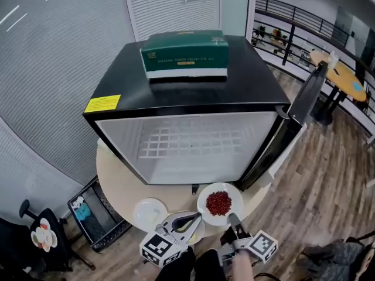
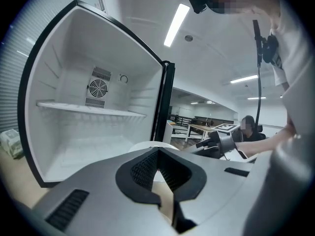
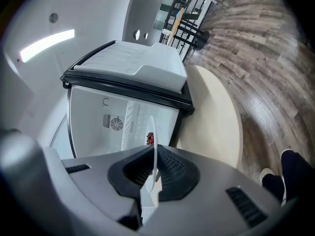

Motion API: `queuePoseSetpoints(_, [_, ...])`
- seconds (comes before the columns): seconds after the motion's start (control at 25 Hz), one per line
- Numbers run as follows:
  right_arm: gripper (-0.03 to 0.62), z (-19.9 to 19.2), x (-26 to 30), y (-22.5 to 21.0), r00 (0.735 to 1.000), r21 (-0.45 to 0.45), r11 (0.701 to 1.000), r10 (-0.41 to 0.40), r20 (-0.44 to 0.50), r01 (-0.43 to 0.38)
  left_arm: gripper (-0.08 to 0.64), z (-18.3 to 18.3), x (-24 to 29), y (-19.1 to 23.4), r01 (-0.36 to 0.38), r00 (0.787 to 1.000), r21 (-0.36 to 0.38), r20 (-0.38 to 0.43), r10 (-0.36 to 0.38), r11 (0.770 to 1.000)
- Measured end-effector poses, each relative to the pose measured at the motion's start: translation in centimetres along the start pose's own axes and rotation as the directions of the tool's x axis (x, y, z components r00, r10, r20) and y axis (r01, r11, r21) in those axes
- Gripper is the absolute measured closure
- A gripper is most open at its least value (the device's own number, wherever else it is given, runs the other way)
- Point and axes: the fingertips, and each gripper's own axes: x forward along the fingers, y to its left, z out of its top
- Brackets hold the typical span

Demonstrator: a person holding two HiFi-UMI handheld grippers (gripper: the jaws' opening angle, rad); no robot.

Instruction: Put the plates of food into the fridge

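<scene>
A white plate of red food (image 1: 219,204) hangs over the round table's (image 1: 117,183) front edge, with my right gripper (image 1: 233,219) shut on its near rim. In the right gripper view the plate (image 3: 153,132) stands edge-on between the pads, in front of the open fridge (image 3: 118,117). My left gripper (image 1: 196,217) hovers beside it with its tips together and nothing between them (image 2: 157,154). It partly covers a pale plate (image 1: 199,233). Another white plate (image 1: 149,213) lies on the table to the left. The fridge (image 1: 187,151) is empty, with a wire shelf.
The fridge door (image 1: 304,98) swings out to the right. A green box (image 1: 184,54) lies on the fridge top. A wire basket (image 1: 96,212) and a dark stool (image 1: 41,236) stand on the floor at left. A railing and a round wooden table (image 1: 343,75) are at right.
</scene>
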Motion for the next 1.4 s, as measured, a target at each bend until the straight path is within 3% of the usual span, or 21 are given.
queuePoseSetpoints(0.2, [0.575, -0.7, 0.6, 3.7, 0.998, 0.006, 0.999, 0.043, -0.055, -0.043, 0.555, 1.9, -2.3, 2.3, -0.058, 0.997, -0.016, 0.039, 0.059, 0.998])
queuePoseSetpoints(0.56, [0.575, -1.2, 3.3, 9.8, 0.986, -0.029, 0.994, 0.096, -0.133, -0.101, 0.555, 5.3, -5.8, 4.7, -0.099, 0.989, -0.039, 0.110, 0.103, 0.994])
queuePoseSetpoints(0.76, [0.575, -1.8, 6.0, 13.6, 0.966, -0.015, 0.986, 0.157, -0.203, -0.164, 0.555, 6.5, -6.5, 5.9, -0.134, 0.982, -0.017, 0.131, 0.135, 0.991])
queuePoseSetpoints(1.4, [0.575, -3.9, 17.7, 18.7, 0.952, -0.098, 0.987, 0.090, -0.293, -0.123, 0.555, 9.7, -7.1, 12.3, -0.243, 0.953, -0.018, 0.183, 0.242, 0.970])
